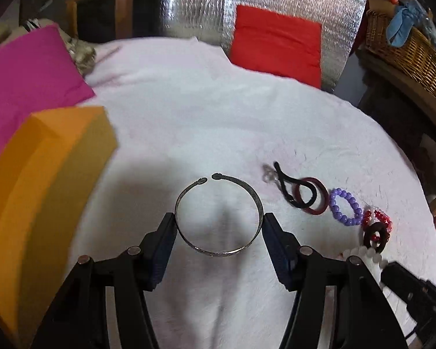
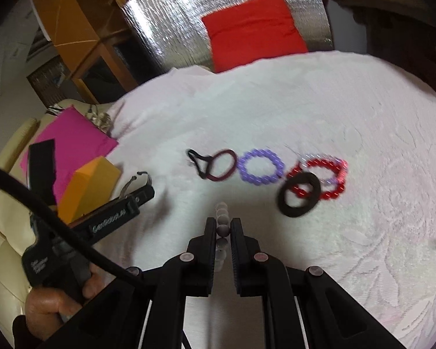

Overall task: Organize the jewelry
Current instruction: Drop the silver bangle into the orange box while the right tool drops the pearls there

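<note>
The left gripper (image 1: 219,229) grasps an open-ended silver metal bangle (image 1: 218,213); to its right, the right gripper (image 2: 222,232) is clenched on a pale beaded bracelet (image 2: 222,228).

Wicker basket (image 1: 404,43), wooden shelf (image 2: 81,46)

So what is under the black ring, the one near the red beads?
The black ring lies on the red bead bracelet, whose beads show through its hole. Below is white cloth. The beads under the ring's band are covered.
</note>
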{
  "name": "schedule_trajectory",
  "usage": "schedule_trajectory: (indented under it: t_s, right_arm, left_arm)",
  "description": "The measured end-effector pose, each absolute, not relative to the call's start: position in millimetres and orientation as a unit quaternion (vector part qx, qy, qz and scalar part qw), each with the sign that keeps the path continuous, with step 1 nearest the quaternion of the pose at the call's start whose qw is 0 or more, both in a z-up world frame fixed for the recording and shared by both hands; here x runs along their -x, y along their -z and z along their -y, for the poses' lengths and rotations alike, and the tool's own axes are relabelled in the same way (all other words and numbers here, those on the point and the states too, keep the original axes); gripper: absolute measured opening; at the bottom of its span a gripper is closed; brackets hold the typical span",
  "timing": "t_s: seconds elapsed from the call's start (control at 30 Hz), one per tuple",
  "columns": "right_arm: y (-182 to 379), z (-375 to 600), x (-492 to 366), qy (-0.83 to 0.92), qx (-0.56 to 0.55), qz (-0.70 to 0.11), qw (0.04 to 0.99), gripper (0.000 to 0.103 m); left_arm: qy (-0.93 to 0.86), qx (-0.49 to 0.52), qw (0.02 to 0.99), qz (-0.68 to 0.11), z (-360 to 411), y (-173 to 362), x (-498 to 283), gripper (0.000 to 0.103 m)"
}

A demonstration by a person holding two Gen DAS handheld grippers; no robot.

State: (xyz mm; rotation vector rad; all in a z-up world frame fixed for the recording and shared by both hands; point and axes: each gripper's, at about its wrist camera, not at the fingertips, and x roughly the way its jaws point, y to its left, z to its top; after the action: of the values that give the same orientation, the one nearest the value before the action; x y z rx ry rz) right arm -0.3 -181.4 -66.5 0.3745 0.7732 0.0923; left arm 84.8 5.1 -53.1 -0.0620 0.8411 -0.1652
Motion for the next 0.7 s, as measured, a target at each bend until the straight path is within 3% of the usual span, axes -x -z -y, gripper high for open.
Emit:
schedule_trajectory:
  t_s: [0.4,0.7]
  right_arm:
    - [36,123,3,-0.1,-0.176,-0.335,0.92,0.011]
    - [13,42,-20,-0.179,-0.157,-0.328,0.914,0.011]
  left_arm:
    - [0.025,0.041,0.946,-0.321,-100,-4,-18,0.062]
    - [-0.089,0.049,0.938,-0.333,-187,4,-12,0.062]
